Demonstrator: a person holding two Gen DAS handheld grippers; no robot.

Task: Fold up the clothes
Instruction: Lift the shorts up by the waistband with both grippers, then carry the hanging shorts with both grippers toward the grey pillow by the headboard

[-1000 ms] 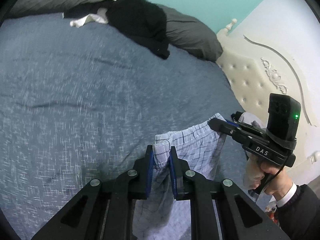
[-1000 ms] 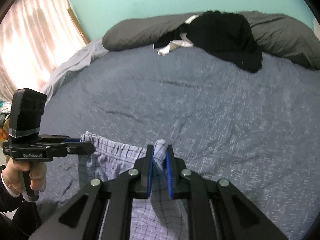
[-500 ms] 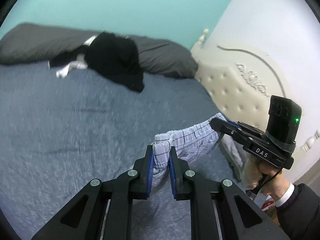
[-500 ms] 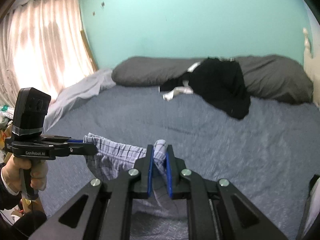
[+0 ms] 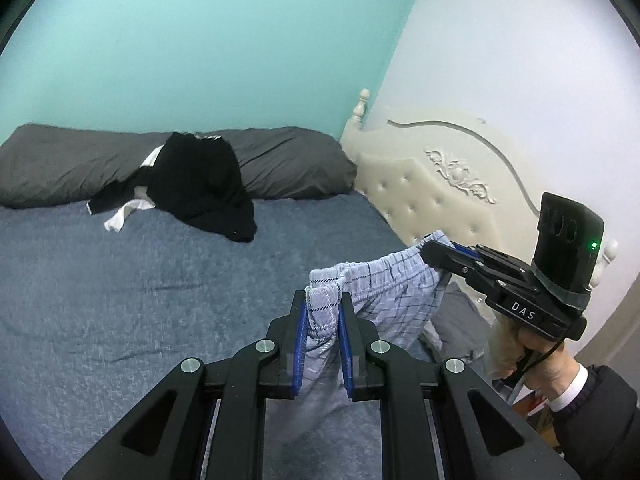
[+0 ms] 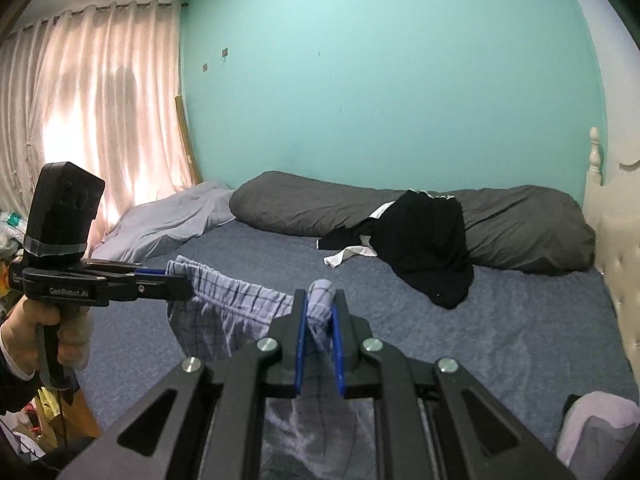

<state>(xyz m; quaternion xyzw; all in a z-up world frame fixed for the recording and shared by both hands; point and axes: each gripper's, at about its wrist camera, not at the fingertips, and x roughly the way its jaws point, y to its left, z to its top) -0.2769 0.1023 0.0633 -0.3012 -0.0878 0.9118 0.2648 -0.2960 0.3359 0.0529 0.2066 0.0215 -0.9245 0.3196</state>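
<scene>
- Left gripper [image 5: 323,312] clamped on one corner of the checked shorts' [image 5: 394,280] waistband; blue pads pinch a bunched fold of cloth
- Right gripper [image 6: 320,312] clamped likewise on the opposite waistband corner
- Shorts hang in the air between the two grippers, above the near edge of the blue bedspread [image 5: 140,280]; waistband sags a little in the middle, legs drop out of view below
- Step in hand, as I judge it: lifting the garment clear to let it hang straight before laying it flat
- To do it well: keep both grips firm, hold the corners level with each other, draw them apart until the waistband goes taut, let the legs untwist
- Lay it down on open bedspread, well apart from the black garment [image 5: 200,192] heaped against the grey bolster [image 5: 288,164]
- Risk: the bunched corners could slip if pulled apart sharply
</scene>
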